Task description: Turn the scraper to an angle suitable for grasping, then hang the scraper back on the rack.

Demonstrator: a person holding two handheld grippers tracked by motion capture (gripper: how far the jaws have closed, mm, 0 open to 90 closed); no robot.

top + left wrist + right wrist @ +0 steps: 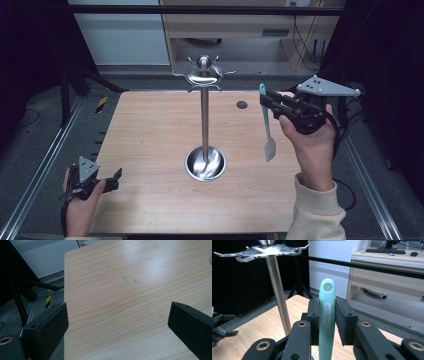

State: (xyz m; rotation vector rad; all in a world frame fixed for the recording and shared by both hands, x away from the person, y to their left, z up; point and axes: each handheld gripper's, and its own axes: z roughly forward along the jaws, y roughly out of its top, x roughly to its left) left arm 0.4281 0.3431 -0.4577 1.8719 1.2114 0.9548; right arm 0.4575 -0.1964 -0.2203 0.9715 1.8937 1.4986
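A steel utensil stand [204,125] rises from a round base [205,164] at the table's middle, with hooks around its top disc [203,75]. My right gripper [266,102], held above the table's right side, is shut on the teal handle of a spatula [267,127] that hangs blade down. In the right gripper view the handle [327,315], with a hole at its tip, stands upright between the pads, right of the stand's pole [279,300]. My left gripper [116,178] rests at the table's front left corner, open, with bare wood [120,302] between its jaws.
A small dark round spot [242,105] marks the wooden table [150,140] at the back right. Metal rails [47,160] run along both sides. A desk and cabinet [225,25] stand behind the table.
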